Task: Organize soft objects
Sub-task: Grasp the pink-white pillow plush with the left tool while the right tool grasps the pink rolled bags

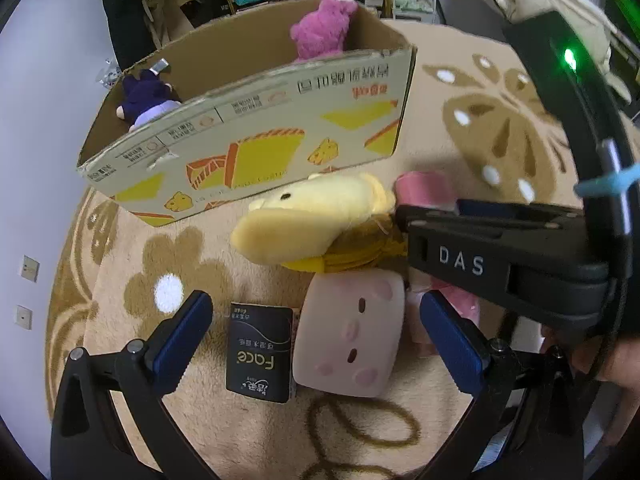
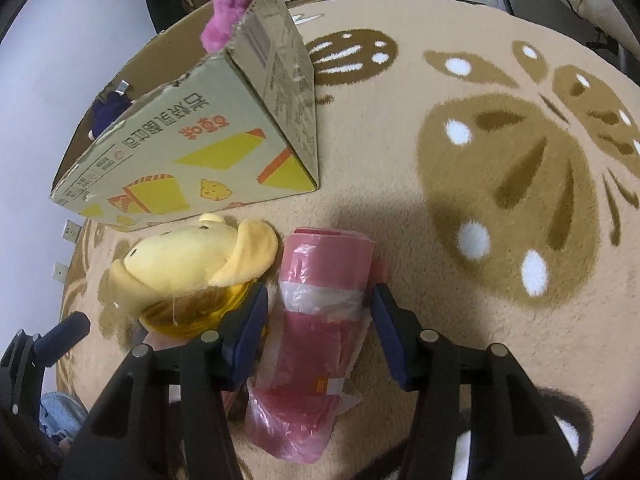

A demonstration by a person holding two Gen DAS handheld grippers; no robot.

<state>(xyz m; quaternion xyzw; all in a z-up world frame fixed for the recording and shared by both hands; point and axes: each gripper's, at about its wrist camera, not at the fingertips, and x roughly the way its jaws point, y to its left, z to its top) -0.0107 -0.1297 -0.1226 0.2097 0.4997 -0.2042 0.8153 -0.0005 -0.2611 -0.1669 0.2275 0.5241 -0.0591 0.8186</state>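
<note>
The left gripper (image 1: 316, 340) hangs with jaws spread wide over a pale pink square plush (image 1: 348, 336) and a black tissue pack (image 1: 258, 354) lying side by side on the beige rug (image 1: 192, 256). The right gripper (image 2: 318, 320) is also released, its fingers straddling a pink bag roll (image 2: 320, 308) without visibly pressing it. Just beside the roll lies a yellow plush (image 2: 192, 264), close to the cardboard box (image 1: 256, 136). Inside the box sit a magenta plush (image 1: 324, 28) in one far corner and a purple plush (image 1: 148, 96) at the opposite end.
</note>
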